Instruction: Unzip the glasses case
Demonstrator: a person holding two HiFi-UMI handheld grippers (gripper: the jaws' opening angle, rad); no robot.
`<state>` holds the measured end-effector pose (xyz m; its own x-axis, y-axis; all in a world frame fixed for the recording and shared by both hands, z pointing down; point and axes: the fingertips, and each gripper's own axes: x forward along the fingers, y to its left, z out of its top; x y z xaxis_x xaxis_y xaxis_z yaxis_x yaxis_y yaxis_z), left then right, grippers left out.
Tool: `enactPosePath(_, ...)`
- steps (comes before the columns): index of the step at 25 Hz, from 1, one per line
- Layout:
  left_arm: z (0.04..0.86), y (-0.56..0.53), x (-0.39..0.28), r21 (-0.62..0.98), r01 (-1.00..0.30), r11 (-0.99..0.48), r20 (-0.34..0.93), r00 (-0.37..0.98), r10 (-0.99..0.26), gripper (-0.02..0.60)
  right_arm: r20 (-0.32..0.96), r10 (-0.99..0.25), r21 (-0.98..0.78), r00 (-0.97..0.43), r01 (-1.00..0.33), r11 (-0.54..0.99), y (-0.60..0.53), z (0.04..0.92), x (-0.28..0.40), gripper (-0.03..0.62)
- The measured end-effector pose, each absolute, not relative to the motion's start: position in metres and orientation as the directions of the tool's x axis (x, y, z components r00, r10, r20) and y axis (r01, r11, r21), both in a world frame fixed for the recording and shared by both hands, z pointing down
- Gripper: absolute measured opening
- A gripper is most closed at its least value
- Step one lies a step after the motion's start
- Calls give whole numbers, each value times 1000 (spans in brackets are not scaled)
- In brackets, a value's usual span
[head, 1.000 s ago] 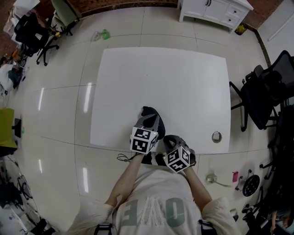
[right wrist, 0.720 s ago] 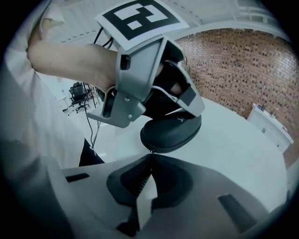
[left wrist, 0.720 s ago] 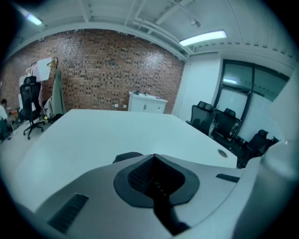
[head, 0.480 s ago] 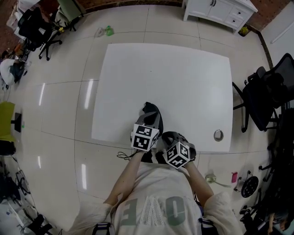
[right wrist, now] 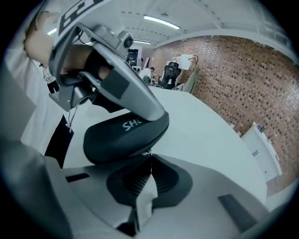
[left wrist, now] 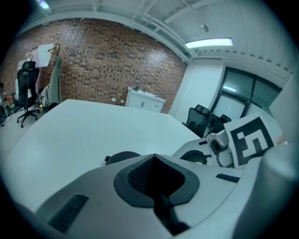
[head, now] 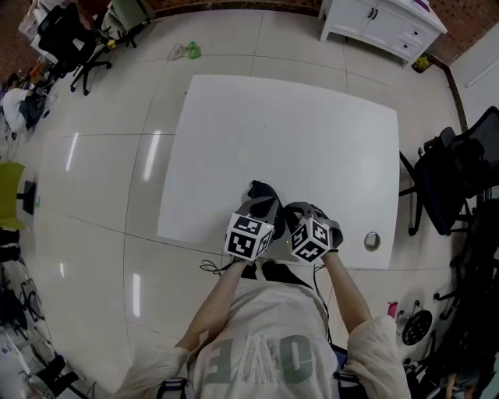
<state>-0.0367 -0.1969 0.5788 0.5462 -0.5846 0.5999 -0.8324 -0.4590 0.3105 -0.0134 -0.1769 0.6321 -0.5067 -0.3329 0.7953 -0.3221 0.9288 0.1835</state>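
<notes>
The black glasses case (head: 261, 195) lies near the front edge of the white table (head: 288, 125). My left gripper (head: 261, 206) is shut, and its grey jaws lie across the top of the case (right wrist: 122, 135). In the left gripper view only a dark sliver of the case (left wrist: 122, 157) shows past the left gripper (left wrist: 154, 158). My right gripper (head: 290, 212) is just right of the case. In the right gripper view the right gripper (right wrist: 149, 156) is shut on the small metal zipper pull (right wrist: 148, 151) at the case's lower edge.
A round metal grommet (head: 372, 240) sits in the table's front right corner. A black office chair (head: 456, 167) stands to the right, a white cabinet (head: 382, 19) beyond the table, and more chairs (head: 66, 39) at the far left. The person's torso is against the near edge.
My right gripper has moved forward from the table's front edge to the case, beside the left gripper. The left gripper has stayed on the case.
</notes>
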Motion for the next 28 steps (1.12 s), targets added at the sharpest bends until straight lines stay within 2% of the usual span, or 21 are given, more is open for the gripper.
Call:
enactPosePath(5, 576, -196, -44, 347, -820, -455, 560, 571, -600, 5, 787, -357, 182, -503, -364, 913, -183, 628, -22, 0)
enactPosePath(11, 576, -187, -30, 334, -804, -493, 575, 588, -569, 5, 782, -472, 110, -408, -655, 748, -152, 629, 15, -2)
enactPosePath(13, 578, -181, -24, 335, -796, -503, 587, 594, -549, 5, 789, -488, 104, -373, -701, 705, -133, 628, 21, -2)
enactPosePath(16, 583, -178, -16, 276, -800, -532, 622, 571, -535, 5, 788, -488, 76, -376, -727, 683, -108, 628, 19, 0)
enactPosePath(19, 591, -180, -22, 195, -816, -544, 654, 522, -548, 5, 767, -467, 25, -440, -706, 708, -88, 624, 7, -2)
enactPosePath(22, 587, -192, -33, 180, -843, -507, 625, 496, -603, 5, 757, -450, 13, -473, -678, 735, -80, 623, -4, -2)
enactPosePath(28, 558, -193, -47, 150, -861, -486, 587, 473, -657, 5, 748, -487, -18, -452, -747, 665, -102, 627, -11, -2)
